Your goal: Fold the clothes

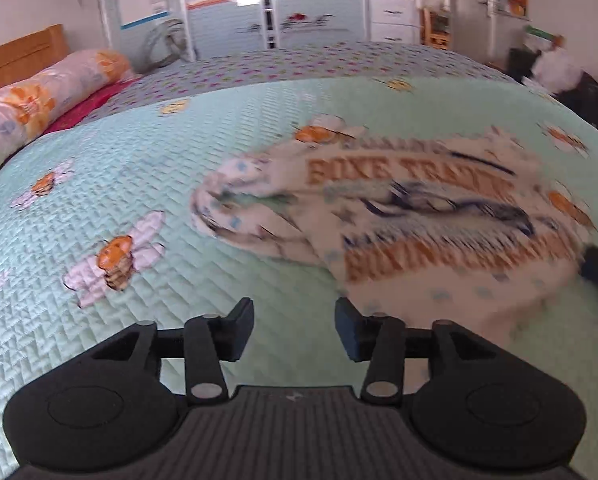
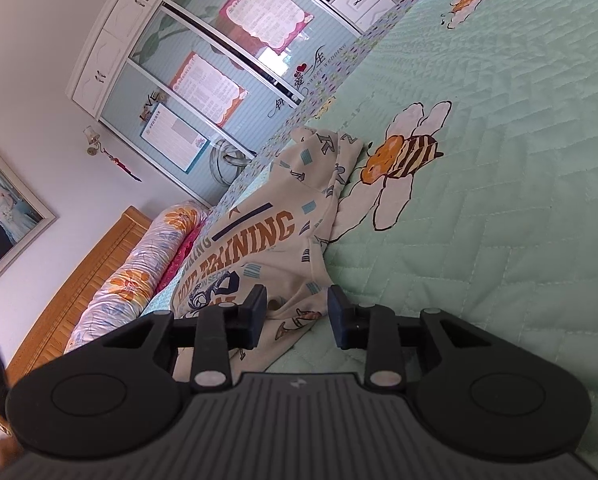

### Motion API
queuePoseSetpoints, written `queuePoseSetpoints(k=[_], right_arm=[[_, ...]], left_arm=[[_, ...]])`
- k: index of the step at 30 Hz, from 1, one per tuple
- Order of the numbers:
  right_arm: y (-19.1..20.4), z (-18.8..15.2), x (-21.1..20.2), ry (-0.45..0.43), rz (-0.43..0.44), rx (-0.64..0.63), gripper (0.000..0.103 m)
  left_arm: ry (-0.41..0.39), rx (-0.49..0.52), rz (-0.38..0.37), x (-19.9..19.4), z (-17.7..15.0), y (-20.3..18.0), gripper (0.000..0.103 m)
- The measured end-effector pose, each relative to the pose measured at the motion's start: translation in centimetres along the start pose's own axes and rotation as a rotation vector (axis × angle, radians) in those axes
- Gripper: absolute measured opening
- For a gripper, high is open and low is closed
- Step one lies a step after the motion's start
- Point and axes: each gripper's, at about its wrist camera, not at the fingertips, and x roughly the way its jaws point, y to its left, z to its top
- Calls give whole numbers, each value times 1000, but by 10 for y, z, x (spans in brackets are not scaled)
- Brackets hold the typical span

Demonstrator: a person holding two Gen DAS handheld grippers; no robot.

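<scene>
On the green bee-print quilt (image 1: 147,168), the cream printed sweatshirt (image 1: 419,220) lies rumpled. The left gripper (image 1: 294,330) is held half-open and empty beside its hem; the right gripper (image 2: 297,316) straddles an edge unpinched. The fold may be bunched if only one layer is caught.

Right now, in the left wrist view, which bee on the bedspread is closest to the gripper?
The big bee with pale petal wings, just above and left of the left gripper. The other bees lie farther up the bedspread.
</scene>
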Motion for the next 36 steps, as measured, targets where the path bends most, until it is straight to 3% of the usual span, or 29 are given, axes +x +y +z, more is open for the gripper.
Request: queuePoseSetpoints(k=[6,11,13,14,15,18,21,25,28,32,34,36], right_arm=[[0,0,-2,2,1,0,35],[0,0,-3,2,3,2,35],[1,0,-3,1,3,3,35],[0,0,-4,1,4,3,35],[0,1,-4,1,4,3,35],[-1,1,-4,-2,13,9,35],[-4,1,-6,-7,27,23,35],[-5,1,-8,-11,38,32,35],[-5,1,-8,-11,41,34,35],[-6,1,-9,-12,44,37,35],[-7,1,-10,-12,48,41,35],[-7,1,-10,-12,51,43,35]], left_arm=[[134,-193,-139,11,-37,-12,59],[117,-128,-67,25,-27,-39,58],[108,-99,-61,30,-22,-45,42],[112,-105,-73,31,-18,-46,6],[115,-126,-91,31,-12,-45,3],[71,-180,-133,21,15,-42,3],[-5,-196,-173,8,55,-44,3],[-45,-195,-213,14,111,-59,3],[-13,-137,-232,37,139,-83,3],[99,-54,-207,74,145,-118,8],[140,-87,-233,83,137,-117,10],[134,-187,-291,79,130,-100,14]])
